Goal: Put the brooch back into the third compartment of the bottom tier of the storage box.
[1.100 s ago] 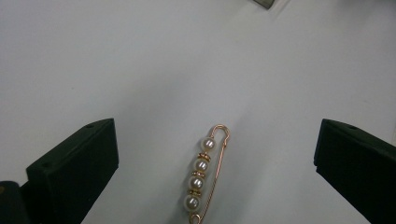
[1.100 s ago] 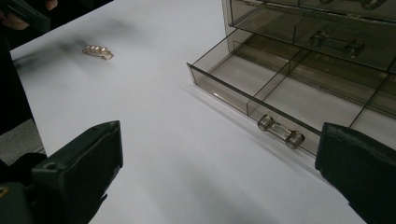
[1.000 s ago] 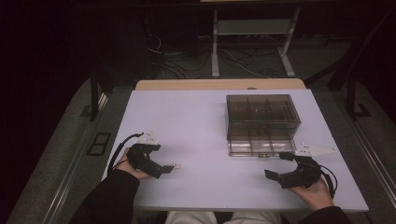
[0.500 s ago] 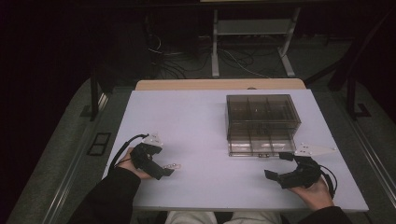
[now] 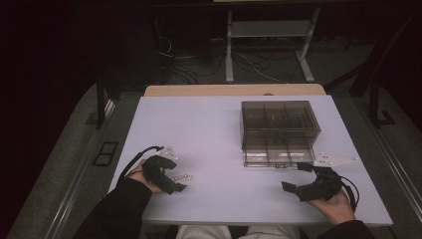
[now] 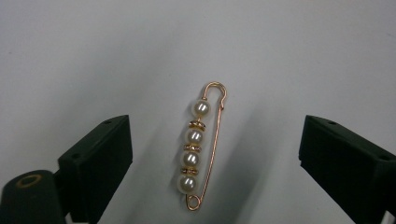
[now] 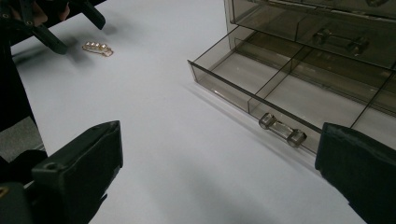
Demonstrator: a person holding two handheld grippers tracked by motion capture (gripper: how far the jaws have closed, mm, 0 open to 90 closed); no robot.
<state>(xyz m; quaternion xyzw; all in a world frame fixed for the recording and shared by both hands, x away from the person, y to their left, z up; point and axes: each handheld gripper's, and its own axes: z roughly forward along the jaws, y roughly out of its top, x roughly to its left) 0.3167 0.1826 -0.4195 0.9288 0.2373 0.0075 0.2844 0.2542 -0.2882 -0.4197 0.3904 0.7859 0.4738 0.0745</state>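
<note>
- The pin (image 6: 201, 148) lies flat on the counter (image 5: 214, 129), centred between the left tool's (image 5: 175, 175) spread jaws, touching neither.
- Its long axis runs along the tool's line of sight, clasp end farthest.
- The right tool (image 5: 297, 178) is spread too, near the box's (image 5: 278, 130) open drawer (image 7: 261, 93).
- The counter is pale and the room dark.

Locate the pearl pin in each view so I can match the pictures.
High view: the pearl pin lies on the table at lower left, just right of the left gripper.
Left gripper view: centre, between the open jaws.
Right gripper view: top left corner, beside the left gripper.
Shared landmark: the white table.
</note>
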